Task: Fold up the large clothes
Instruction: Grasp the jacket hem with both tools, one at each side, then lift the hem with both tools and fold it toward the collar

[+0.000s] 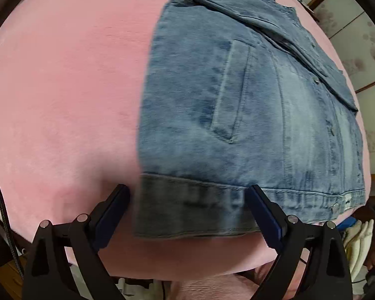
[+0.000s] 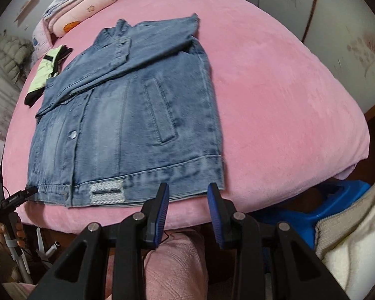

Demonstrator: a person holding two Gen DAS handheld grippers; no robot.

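A pink fleece blanket (image 2: 275, 95) covers the bed and fills most of both views. On it lies a blue denim jacket (image 2: 127, 115), front side up, with both sleeves folded across the chest; in the right wrist view its long axis runs from the hem at 6 o'clock to the collar (image 2: 117, 28) at about 12 o'clock, leaning slightly left. Folded pink bedding (image 2: 75, 10) sits at 11 o'clock by the bed's far end, and a pale green and black garment (image 2: 46, 75) lies just beside the jacket's shoulder at 9 o'clock. The left gripper (image 1: 187, 195) has its jaws spread wide astride the hem's corner, one pad on the blanket, the other over the denim, nothing pinched. The right gripper (image 2: 188, 195) stands partly open just over the hem's other corner at 6 o'clock, holding nothing.
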